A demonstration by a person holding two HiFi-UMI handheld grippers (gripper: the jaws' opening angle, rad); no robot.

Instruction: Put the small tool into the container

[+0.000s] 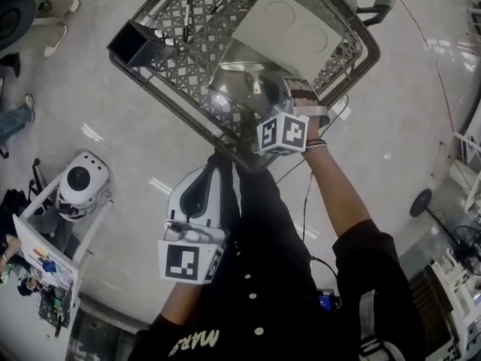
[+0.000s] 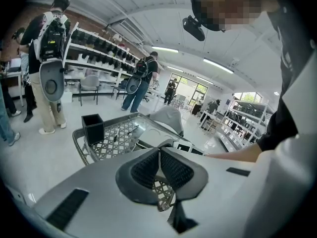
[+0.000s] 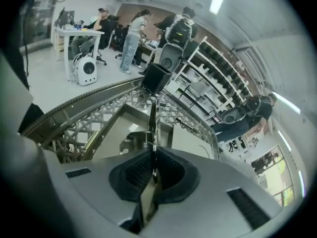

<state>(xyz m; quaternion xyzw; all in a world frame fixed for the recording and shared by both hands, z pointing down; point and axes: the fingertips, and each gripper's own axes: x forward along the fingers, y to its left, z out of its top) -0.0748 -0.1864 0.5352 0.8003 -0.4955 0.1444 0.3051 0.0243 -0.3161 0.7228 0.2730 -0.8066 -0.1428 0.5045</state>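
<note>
Right gripper (image 3: 153, 156) clamps the small tool (image 3: 151, 118), too thin to identify, near end buried in the grip; left gripper (image 2: 159, 153) sits closed, empty

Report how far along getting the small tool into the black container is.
Done: the right gripper is shut on a slim tool. In hand: it holds that tool above the mesh table, pointing toward the black container. Left: the tool is not yet in the container. The left gripper is shut and empty.
</note>
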